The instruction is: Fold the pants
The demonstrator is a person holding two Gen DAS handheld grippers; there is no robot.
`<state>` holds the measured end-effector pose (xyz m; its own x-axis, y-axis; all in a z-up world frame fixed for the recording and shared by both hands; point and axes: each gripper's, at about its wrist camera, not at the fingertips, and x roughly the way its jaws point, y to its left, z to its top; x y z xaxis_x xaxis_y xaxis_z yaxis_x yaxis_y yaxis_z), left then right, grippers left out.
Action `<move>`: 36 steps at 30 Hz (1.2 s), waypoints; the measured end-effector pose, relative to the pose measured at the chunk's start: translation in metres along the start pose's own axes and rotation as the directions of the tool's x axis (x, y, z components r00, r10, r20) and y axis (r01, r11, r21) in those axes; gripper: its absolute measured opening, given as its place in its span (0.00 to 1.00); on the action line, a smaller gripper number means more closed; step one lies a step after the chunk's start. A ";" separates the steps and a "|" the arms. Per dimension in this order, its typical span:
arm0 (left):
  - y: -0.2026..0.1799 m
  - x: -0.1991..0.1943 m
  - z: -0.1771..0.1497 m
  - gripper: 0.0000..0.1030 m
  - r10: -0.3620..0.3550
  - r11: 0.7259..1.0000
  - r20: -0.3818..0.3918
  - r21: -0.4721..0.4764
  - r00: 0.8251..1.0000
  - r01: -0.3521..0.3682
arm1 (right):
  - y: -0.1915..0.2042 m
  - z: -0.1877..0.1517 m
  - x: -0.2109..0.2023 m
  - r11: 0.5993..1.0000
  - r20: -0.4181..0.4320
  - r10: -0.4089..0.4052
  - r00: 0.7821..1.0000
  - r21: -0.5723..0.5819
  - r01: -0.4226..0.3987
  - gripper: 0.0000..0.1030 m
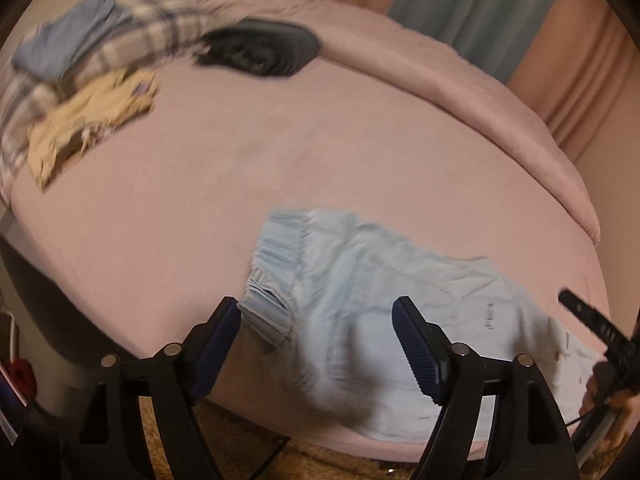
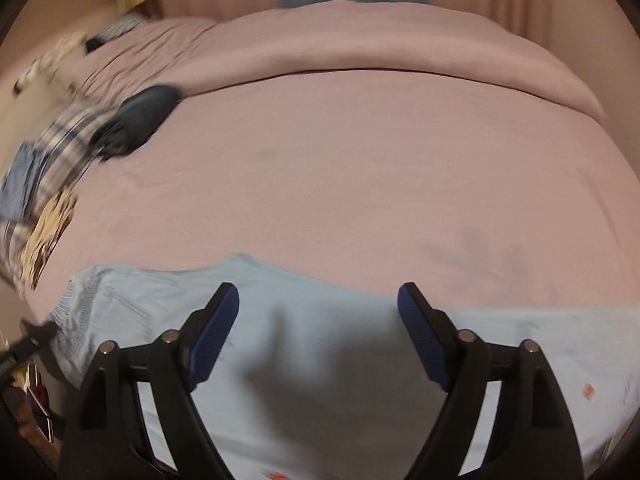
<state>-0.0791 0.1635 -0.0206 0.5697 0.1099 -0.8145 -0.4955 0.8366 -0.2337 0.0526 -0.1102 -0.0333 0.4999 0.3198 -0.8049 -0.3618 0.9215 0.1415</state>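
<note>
You see the pale blue pants (image 1: 384,320) lying flat and lightly creased along the near edge of the pink bed (image 1: 280,152), elastic ribbed waistband at the left end in the left wrist view, small printed marks near the right end, free of both tools.

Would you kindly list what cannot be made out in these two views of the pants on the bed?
- Pants: lower legs cut off by the bottom edge in the right wrist view.
- Small print on them: too small, left wrist view.
- Clothes pile: motion-blurred in both views.
- Dark item: blurred, unidentifiable.
</note>
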 end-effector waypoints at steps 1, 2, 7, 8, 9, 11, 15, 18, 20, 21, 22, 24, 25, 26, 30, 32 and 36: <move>-0.011 -0.003 0.001 0.78 0.004 1.000 0.015 0.024 1.000 -0.005 | -0.020 -0.006 -0.008 0.999 0.004 -0.029 1.000 0.033 0.029 0.81; -0.020 -0.005 0.001 0.78 0.008 0.999 0.026 0.046 1.000 -0.009 | -0.031 -0.012 -0.013 0.997 0.005 -0.051 0.999 0.052 0.051 0.81; -0.056 -0.019 0.005 0.78 -0.017 0.993 0.090 0.122 0.996 0.006 | -0.113 -0.044 -0.043 0.951 -0.024 -0.230 0.973 0.208 0.230 0.81; -0.065 -0.024 0.007 0.79 -0.017 0.990 0.122 0.141 0.992 0.000 | -0.126 -0.050 -0.048 0.939 -0.029 -0.253 0.967 0.233 0.253 0.81; -0.070 -0.027 0.010 0.79 -0.001 0.988 0.150 0.156 0.989 -0.023 | -0.141 -0.057 -0.055 0.924 -0.036 -0.278 0.960 0.262 0.277 0.81; -0.076 -0.029 0.016 0.80 0.043 0.984 0.183 0.165 0.982 -0.074 | -0.160 -0.067 -0.064 0.905 -0.044 -0.306 0.951 0.298 0.305 0.81; -0.093 -0.023 0.023 0.80 -0.011 0.981 0.156 0.193 0.988 -0.019 | -0.191 -0.085 -0.075 0.858 -0.071 -0.376 0.924 0.349 0.376 0.81; -0.118 -0.011 0.014 0.80 -0.128 0.964 0.111 0.246 0.986 0.097 | -0.209 -0.093 -0.081 0.827 -0.082 -0.410 0.909 0.387 0.408 0.81; -0.138 0.009 0.002 0.80 -0.190 0.943 0.025 0.284 0.982 0.175 | -0.223 -0.099 -0.086 0.808 -0.087 -0.416 0.905 0.421 0.412 0.81; -0.148 0.022 -0.004 0.80 -0.216 0.931 -0.037 0.293 0.976 0.217 | -0.227 -0.101 -0.087 0.799 -0.087 -0.420 0.903 0.436 0.414 0.81; -0.157 0.034 -0.012 0.80 -0.242 0.919 -0.098 0.296 0.965 0.260 | -0.230 -0.101 -0.087 0.789 -0.088 -0.427 0.900 0.450 0.418 0.81; -0.173 0.061 -0.032 0.80 -0.274 0.896 -0.242 0.287 0.931 0.338 | -0.232 -0.107 -0.092 0.764 -0.091 -0.446 0.890 0.479 0.432 0.81; -0.177 0.068 -0.038 0.80 -0.285 0.890 -0.271 0.282 0.919 0.359 | -0.241 -0.112 -0.096 0.744 -0.099 -0.458 0.883 0.502 0.441 0.81; -0.181 0.076 -0.045 0.80 -0.295 0.881 -0.307 0.279 0.905 0.382 | -0.246 -0.116 -0.098 0.728 -0.103 -0.463 0.880 0.522 0.445 0.81; -0.188 0.100 -0.065 0.77 -0.300 0.866 -0.397 0.268 0.867 0.422 | -0.275 -0.141 -0.107 0.661 -0.108 -0.438 0.892 0.634 0.401 0.81; -0.187 0.110 -0.068 0.77 -0.288 0.868 -0.402 0.274 0.869 0.414 | -0.284 -0.151 -0.105 0.648 -0.090 -0.391 0.916 0.680 0.344 0.78; -0.192 0.107 -0.074 0.77 -0.283 0.855 -0.372 0.321 0.884 0.408 | -0.286 -0.161 -0.094 0.651 -0.030 -0.310 0.950 0.722 0.235 0.68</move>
<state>0.0285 -0.0255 -0.1023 0.4004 -0.3392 -0.8513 0.0194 0.9319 -0.3622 -0.0178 -0.4396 -0.0908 0.5635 0.0116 -0.8261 0.4503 0.8340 0.3189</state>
